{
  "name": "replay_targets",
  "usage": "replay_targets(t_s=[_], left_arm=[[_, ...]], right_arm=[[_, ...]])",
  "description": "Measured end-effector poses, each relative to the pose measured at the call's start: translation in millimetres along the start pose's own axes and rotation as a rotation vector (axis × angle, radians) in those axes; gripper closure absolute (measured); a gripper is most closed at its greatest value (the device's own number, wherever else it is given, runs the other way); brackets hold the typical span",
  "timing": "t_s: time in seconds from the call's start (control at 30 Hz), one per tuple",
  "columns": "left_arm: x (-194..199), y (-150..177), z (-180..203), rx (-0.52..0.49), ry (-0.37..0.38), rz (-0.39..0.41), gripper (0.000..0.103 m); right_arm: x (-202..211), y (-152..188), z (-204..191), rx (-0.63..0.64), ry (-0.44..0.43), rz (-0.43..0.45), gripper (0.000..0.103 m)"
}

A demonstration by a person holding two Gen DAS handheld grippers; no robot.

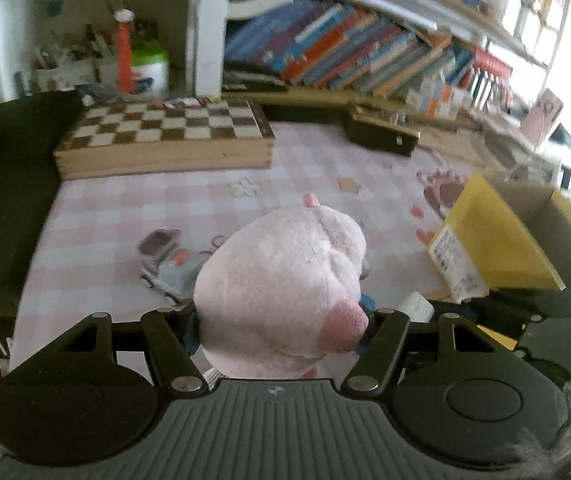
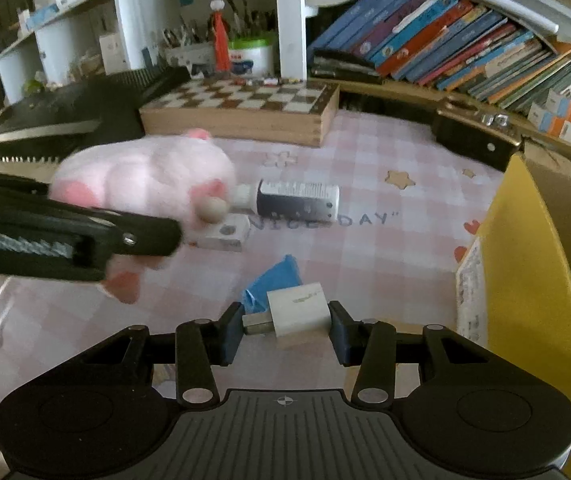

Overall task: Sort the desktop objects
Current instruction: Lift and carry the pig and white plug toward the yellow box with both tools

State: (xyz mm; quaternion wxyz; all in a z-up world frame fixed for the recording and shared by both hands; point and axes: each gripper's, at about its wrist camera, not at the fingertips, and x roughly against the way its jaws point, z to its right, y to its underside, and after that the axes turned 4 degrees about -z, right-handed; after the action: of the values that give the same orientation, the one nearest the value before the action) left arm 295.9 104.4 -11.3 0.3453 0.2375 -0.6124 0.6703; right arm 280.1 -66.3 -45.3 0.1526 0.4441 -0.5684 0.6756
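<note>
The pig toy [image 1: 281, 280] is soft fluffy plush; the chessboard box [image 1: 165, 136] is matt wood; the tongs look matt black plastic.

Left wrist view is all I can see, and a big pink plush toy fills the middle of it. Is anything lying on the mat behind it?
Observer: Yes, a grey and white tube lies on its side just beyond the plush toy.
Operator: And the black thing at the right edge of my picture?
Observer: That is the right gripper, shut on a small white block.
Operator: Anything else near the toy?
Observer: A small white box lies flat beside it, in front of the tube.
</note>
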Motion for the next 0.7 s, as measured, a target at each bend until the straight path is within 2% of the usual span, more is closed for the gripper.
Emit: replay_targets(t_s=[0.17,0.33,0.7], left_arm=[[36.2,9.0,-6.8,0.057,0.001,0.054,0.039],[66.6,22.6,-6.8,0.067,0.011,0.080,0.039],[113.7,74.6,-7.5,0.104,0.067,0.071,0.039]], right_arm=[[25.0,2.8,-4.4,-0.018,0.003,0.043,0.059],[50.1,8.7,-13.0,-0.030,-0.007,0.076,0.059],[95.0,43.4,-41.8,-0.042,-0.016,0.083,0.059]])
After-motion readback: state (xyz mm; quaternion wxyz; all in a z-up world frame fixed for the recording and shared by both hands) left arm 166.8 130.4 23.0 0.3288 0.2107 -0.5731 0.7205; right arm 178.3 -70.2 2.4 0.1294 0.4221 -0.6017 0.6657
